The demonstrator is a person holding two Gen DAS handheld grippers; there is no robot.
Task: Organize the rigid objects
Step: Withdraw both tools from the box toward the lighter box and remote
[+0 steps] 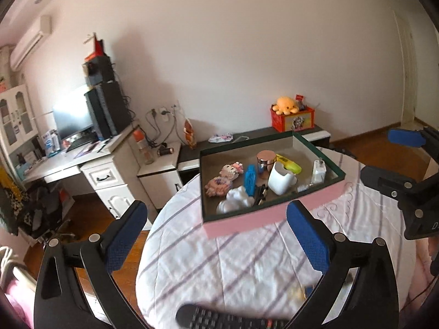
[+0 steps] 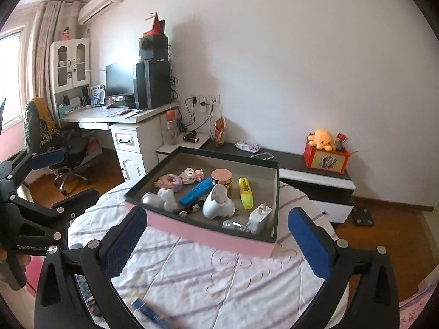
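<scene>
A pink box (image 1: 247, 220) with a dark rim sits on the round cloth-covered table (image 1: 219, 260); it also shows in the right wrist view (image 2: 208, 235). Inside lie a white cup (image 1: 279, 179), a blue case (image 1: 250, 182), a yellow highlighter (image 1: 289, 163), a copper-lidded jar (image 1: 264, 161), a white charger (image 1: 318, 171) and toy figures (image 1: 222, 181). My left gripper (image 1: 216, 235) is open and empty in front of the box. My right gripper (image 2: 216, 242) is open and empty, also short of the box. A black remote (image 1: 219, 319) lies at the table's near edge. A blue object (image 2: 149, 312) lies near it.
A white desk (image 2: 118, 118) with a monitor and computer tower stands at the left. A low dark cabinet (image 2: 301, 164) along the wall carries a red box with a yellow plush toy (image 2: 321, 138). An office chair (image 2: 55, 142) stands by the desk. The floor is wood.
</scene>
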